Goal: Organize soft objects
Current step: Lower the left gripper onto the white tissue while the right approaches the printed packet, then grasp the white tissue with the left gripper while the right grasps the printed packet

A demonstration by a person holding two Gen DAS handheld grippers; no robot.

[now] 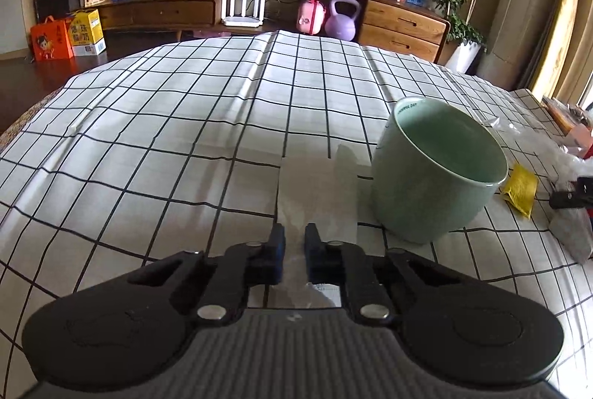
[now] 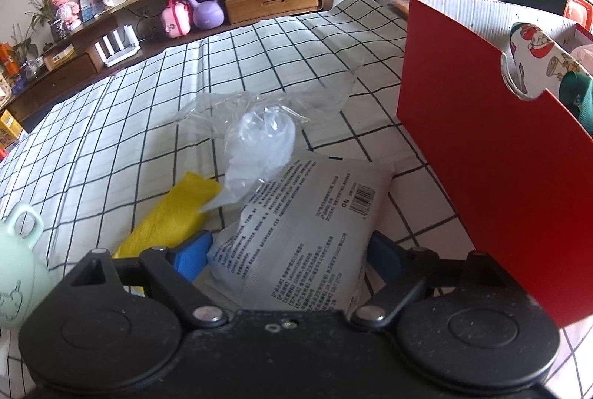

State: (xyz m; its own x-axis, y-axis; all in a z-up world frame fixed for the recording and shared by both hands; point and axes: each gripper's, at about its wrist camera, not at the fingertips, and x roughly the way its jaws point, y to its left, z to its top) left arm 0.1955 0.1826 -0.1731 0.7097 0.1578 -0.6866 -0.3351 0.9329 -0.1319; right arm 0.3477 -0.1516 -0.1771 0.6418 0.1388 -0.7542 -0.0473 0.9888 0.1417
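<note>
one red box (image 2: 493, 147) is seen right of one grey pouch (image 2: 315, 232), printed with small unreadable text and a barcode, clamped by the right gripper (image 2: 289, 250). one mint mug (image 1: 437, 173) reads "day". left gripper (image 1: 295, 236) is pinched on one translucent sachet (image 1: 318, 195).

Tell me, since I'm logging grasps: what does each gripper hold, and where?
The right gripper spans the near end of the grey printed pouch. The left gripper pinches the near edge of a translucent sheet.
</note>
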